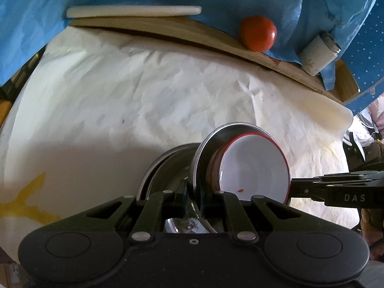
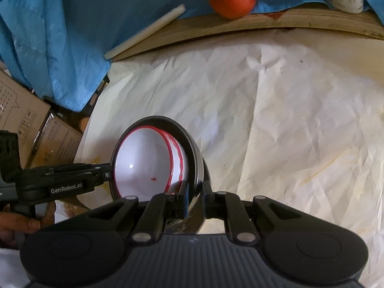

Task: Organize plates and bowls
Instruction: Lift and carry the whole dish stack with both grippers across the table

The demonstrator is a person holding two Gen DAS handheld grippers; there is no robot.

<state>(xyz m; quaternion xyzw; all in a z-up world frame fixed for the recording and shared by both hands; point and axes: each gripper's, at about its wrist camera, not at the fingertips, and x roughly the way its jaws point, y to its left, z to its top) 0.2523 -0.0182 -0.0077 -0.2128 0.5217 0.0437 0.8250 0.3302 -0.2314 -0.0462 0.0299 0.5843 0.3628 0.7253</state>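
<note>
A steel bowl [image 1: 204, 148] holds nested white bowls with red rims [image 1: 254, 168] above the white paper cover. My left gripper [image 1: 194, 199] is shut on the steel rim at its near edge. A second steel dish [image 1: 168, 165] shows just behind it on the left. From the right, my right gripper [image 1: 294, 188] reaches the opposite edge of the stack. In the right wrist view the same steel bowl [image 2: 192, 148] and white bowls [image 2: 141, 158] stand tilted, with my right gripper [image 2: 195, 201] shut on the steel rim and my left gripper [image 2: 109, 174] at the stack's left edge.
Crumpled white paper [image 1: 144, 96] covers the table. At the back lie a wooden board [image 1: 168, 27], a red tomato [image 1: 258, 33], a white rod [image 1: 133, 11] and a white roll [image 1: 319, 52] on blue cloth. Cardboard boxes [image 2: 24, 110] sit left; a hand [image 2: 24, 223] holds the left gripper.
</note>
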